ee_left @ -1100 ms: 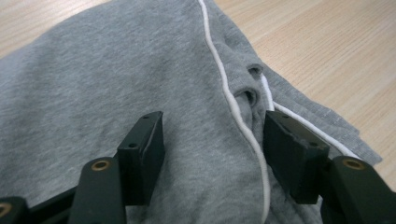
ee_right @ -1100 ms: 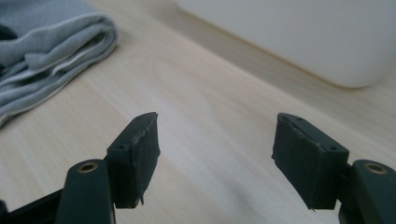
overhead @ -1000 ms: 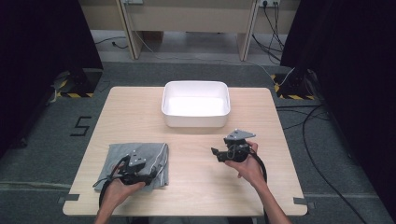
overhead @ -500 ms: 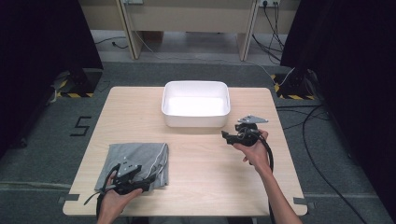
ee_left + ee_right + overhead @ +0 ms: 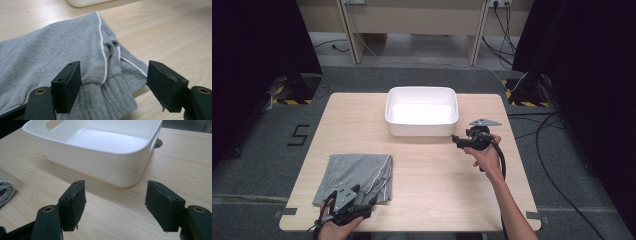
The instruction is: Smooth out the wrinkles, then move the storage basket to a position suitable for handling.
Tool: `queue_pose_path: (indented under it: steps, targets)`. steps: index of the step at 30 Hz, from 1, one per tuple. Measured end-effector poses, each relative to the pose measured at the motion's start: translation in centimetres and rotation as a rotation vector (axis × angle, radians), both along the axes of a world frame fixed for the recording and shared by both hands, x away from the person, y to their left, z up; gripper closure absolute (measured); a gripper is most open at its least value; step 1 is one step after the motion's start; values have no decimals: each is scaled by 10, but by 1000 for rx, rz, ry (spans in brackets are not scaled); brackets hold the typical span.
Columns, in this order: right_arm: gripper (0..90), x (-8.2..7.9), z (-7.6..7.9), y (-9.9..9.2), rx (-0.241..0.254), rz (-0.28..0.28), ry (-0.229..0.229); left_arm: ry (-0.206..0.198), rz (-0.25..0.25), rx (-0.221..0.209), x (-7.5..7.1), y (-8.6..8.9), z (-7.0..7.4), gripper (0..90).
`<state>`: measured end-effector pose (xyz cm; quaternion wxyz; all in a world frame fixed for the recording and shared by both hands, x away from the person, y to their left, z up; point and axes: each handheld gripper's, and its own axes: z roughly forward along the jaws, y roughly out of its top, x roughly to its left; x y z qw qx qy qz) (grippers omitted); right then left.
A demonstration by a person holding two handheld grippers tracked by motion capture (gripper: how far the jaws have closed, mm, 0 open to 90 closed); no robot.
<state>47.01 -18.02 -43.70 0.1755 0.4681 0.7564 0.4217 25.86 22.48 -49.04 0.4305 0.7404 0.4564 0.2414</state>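
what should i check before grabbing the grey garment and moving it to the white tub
1. Left tongs open, nothing between the pads: ok.
2. Left tongs lined up over the grey garment at its ribbed cuff: ok.
3. Right tongs open and holding nothing: ok.
4. White tub has nothing in it: ok.
5. Garment lies fully on the table: ok.
6. Garment folded tightly enough to lift in one piece: cannot tell.

Bare tabletop (image 5: 437, 175) lies open across the frame's centre and lower right. The white tub (image 5: 422, 111) blocks the upper middle; the folded grey garment (image 5: 357, 172) covers the lower left.
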Motion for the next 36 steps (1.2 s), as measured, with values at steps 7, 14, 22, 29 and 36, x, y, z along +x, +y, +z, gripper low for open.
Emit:
queue_pose_path:
  steps: [7,14,22,29,36]
  targets:
    - [335,6,1,-1,5,-13,14,46,-26,-9,-11,-4,-8,273]
    - [340,11,6,-5,-3,-23,7,66,-14,-3,-13,-1,-15,279]
    - [339,16,8,-8,1,-40,14,55,-7,31,-16,-5,-20,279]
    - [343,23,12,-10,0,-52,13,37,-8,4,-27,-6,-18,289]
    - [380,32,16,-10,20,-67,20,66,-18,4,-28,-8,-23,294]
